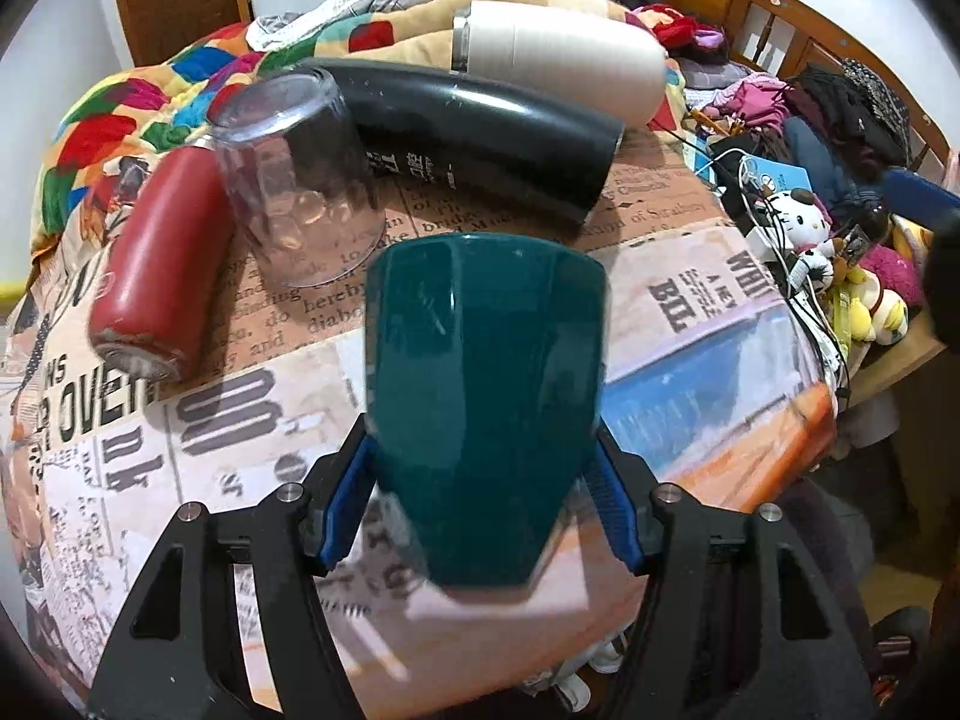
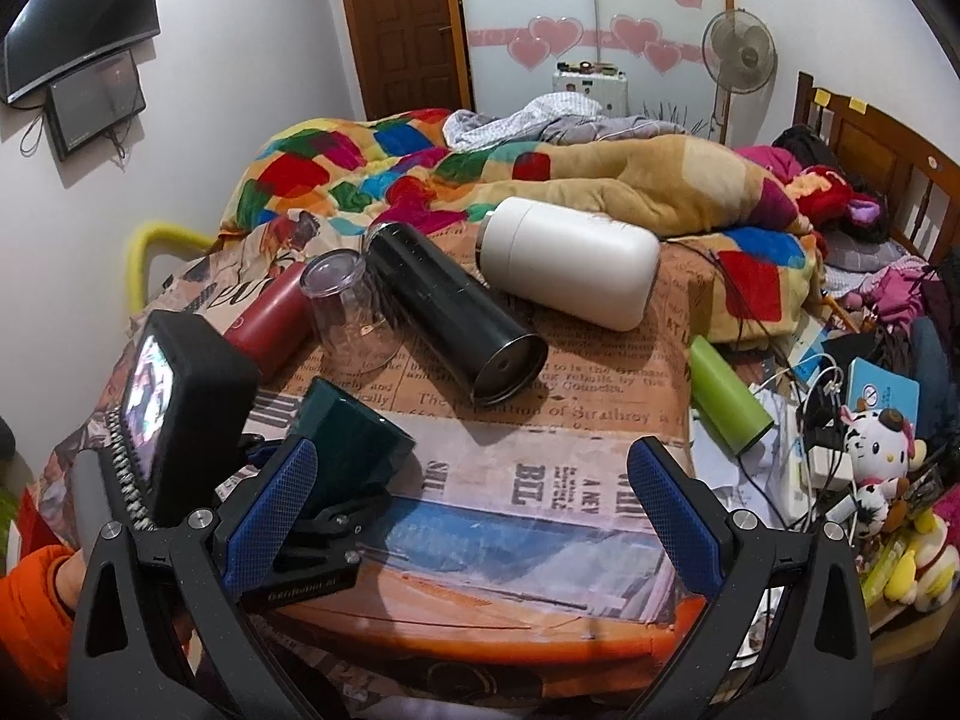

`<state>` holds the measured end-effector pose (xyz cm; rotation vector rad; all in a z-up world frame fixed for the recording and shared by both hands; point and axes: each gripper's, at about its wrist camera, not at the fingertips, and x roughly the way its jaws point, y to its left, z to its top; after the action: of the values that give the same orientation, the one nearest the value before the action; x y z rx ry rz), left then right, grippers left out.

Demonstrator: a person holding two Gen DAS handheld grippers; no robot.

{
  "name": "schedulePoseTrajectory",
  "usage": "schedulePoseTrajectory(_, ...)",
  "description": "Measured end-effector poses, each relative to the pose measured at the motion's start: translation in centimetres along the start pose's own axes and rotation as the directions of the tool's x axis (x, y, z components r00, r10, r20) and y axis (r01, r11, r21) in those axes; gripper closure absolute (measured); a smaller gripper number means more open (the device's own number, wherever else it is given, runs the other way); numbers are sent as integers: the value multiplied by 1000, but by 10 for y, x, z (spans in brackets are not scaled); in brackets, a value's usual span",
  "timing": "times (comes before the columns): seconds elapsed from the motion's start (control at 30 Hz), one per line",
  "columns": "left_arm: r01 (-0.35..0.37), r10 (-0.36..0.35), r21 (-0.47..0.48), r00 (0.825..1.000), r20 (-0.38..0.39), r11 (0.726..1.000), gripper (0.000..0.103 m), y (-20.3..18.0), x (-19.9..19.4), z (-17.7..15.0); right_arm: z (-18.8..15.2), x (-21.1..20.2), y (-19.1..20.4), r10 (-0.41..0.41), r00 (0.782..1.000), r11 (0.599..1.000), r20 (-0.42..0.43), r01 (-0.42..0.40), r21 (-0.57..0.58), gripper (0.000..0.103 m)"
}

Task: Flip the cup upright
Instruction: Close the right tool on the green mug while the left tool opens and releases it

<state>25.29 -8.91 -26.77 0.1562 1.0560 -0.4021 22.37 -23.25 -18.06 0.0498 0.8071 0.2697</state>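
Observation:
A dark teal cup (image 1: 486, 396) is held between the blue pads of my left gripper (image 1: 480, 504), above the newspaper-print table cover (image 1: 690, 312). The cup is tilted, its flat base pointing away from the camera. In the right wrist view the same cup (image 2: 348, 438) shows at the left, tilted in the left gripper's fingers. My right gripper (image 2: 474, 504) is open and empty, hovering over the table's front edge, to the right of the cup.
On the table lie a red bottle (image 1: 156, 264), an upside-down clear glass (image 1: 300, 180), a black flask (image 1: 480, 132) and a white flask (image 1: 558, 54). A green bottle (image 2: 729, 396), cables and plush toys (image 2: 876, 444) crowd the right side. A bed with quilts is behind.

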Motion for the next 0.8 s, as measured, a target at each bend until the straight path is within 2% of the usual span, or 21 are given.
schedulePoseTrajectory(0.17, 5, -1, -69, 998, 60, 998, 38, 20, -34, -14, 1, 5, 6, 28, 999, 1000, -27, -28, 14, 0)
schedulePoseTrajectory(0.37, -69, 102, -216, 984, 145, 974, 35, 59, -74, -36, 2, 25, 24, 69, 994, 998, -86, -69, 4, 2)
schedulePoseTrajectory(0.57, -147, 205, -327, 967, 150, 933, 35, 90, -88, -57, -5, 65, 37, 145, 967, 989, -208, -136, 56, 14)
schedulePoseTrajectory(0.63, -151, 213, -351, 966, 147, 924, 35, 97, -90, -68, -5, 77, 40, 166, 955, 985, -246, -151, 79, 19)
schedulePoseTrajectory(0.8, -160, 230, -379, 962, 147, 911, 35, 102, -90, -84, -1, 99, 47, 163, 942, 986, -293, -144, 88, 22)
